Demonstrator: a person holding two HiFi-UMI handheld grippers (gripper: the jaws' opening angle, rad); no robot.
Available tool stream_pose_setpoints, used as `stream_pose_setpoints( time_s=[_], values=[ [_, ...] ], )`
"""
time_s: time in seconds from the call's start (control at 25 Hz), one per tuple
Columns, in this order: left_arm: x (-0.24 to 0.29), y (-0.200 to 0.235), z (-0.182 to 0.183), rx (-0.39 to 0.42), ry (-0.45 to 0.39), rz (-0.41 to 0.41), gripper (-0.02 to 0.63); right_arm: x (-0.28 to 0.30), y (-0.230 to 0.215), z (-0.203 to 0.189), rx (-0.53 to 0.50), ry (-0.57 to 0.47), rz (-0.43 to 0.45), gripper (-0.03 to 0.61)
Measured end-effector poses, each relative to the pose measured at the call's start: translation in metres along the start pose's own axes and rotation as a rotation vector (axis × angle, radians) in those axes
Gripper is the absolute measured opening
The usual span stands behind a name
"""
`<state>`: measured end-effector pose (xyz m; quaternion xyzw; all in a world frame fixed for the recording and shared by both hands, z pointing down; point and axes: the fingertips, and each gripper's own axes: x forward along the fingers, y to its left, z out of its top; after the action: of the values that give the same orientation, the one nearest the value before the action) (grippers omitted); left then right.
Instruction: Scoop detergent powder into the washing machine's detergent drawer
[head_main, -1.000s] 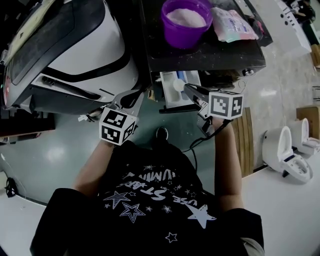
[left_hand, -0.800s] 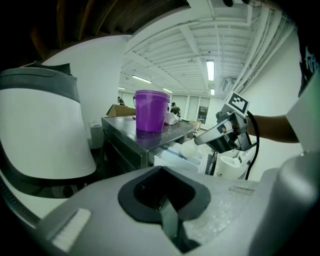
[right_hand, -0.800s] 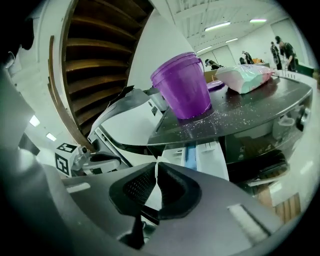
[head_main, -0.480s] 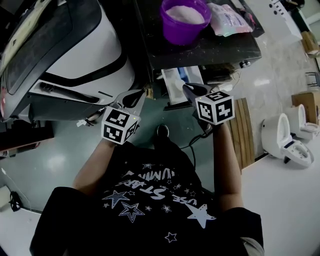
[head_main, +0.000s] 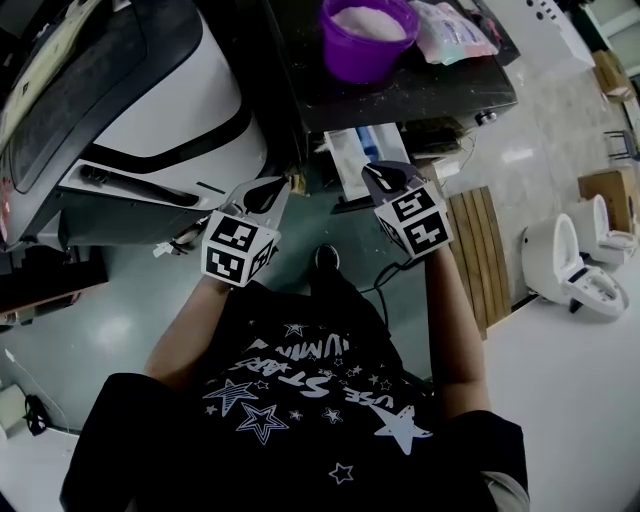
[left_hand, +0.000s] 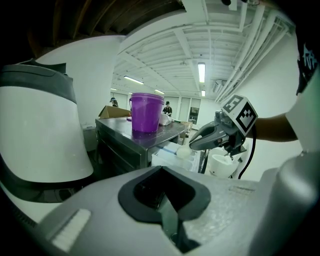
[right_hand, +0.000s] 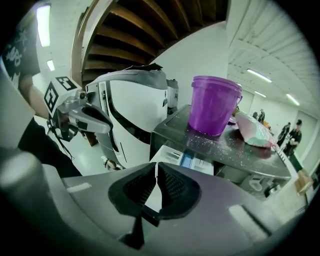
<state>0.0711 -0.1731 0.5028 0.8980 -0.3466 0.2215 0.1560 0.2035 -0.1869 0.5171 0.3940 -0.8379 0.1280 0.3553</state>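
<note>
A purple bucket (head_main: 365, 35) holding white powder stands on a dark metal top, with a detergent bag (head_main: 455, 30) beside it. Below the top's front edge the white detergent drawer (head_main: 350, 150) is pulled out. My right gripper (head_main: 372, 172) hovers at the drawer's near end, shut on a white scoop (left_hand: 183, 151) whose round bowl shows at its tip in the left gripper view. A thin white strip sits between its pads (right_hand: 167, 187). My left gripper (head_main: 280, 185) hangs shut and empty, left of the drawer, in front of the white washing machine (head_main: 170, 90).
The metal top (head_main: 400, 95) overhangs the drawer. Wooden slats (head_main: 480, 250) and white toilets (head_main: 565, 270) stand on the floor to the right. A cable trails on the green floor (head_main: 330, 265) between my grippers. People stand far off in the hall.
My right gripper has turned, its cube tilting, and its tip has drawn back slightly from over the drawer toward me. The left gripper has held still.
</note>
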Motion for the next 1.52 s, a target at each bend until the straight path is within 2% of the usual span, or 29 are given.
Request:
stream_pose_setpoints(
  time_s=[0.32,0.6,0.76,0.88,1.0,1.12,1.52],
  values=[
    [-0.014,0.001,-0.008,0.001,-0.001,0.003,0.0,0.003,0.014,-0.005,-0.369,0.034,-0.118,0.037],
    [-0.03,0.004,-0.012,0.001,-0.006,0.005,0.0,0.004,0.017,-0.006,-0.531,0.077,-0.223,0.037],
    [-0.04,0.009,-0.015,0.005,-0.007,0.007,0.0,0.002,0.02,-0.003,-0.664,0.087,-0.306,0.037],
    [-0.047,0.011,-0.017,0.012,-0.011,0.001,0.0,0.001,0.025,-0.005,-0.702,0.098,-0.336,0.037],
    [-0.053,0.012,-0.019,0.025,-0.016,-0.012,0.0,-0.002,0.027,-0.004,-0.67,0.096,-0.364,0.037],
    [-0.059,0.012,-0.022,0.032,-0.019,-0.026,0.0,-0.007,0.026,0.0,-0.563,0.077,-0.396,0.037],
    [-0.094,0.026,-0.028,0.039,-0.074,-0.052,0.0,-0.042,0.013,0.024,0.114,-0.157,-0.465,0.037]
  ],
)
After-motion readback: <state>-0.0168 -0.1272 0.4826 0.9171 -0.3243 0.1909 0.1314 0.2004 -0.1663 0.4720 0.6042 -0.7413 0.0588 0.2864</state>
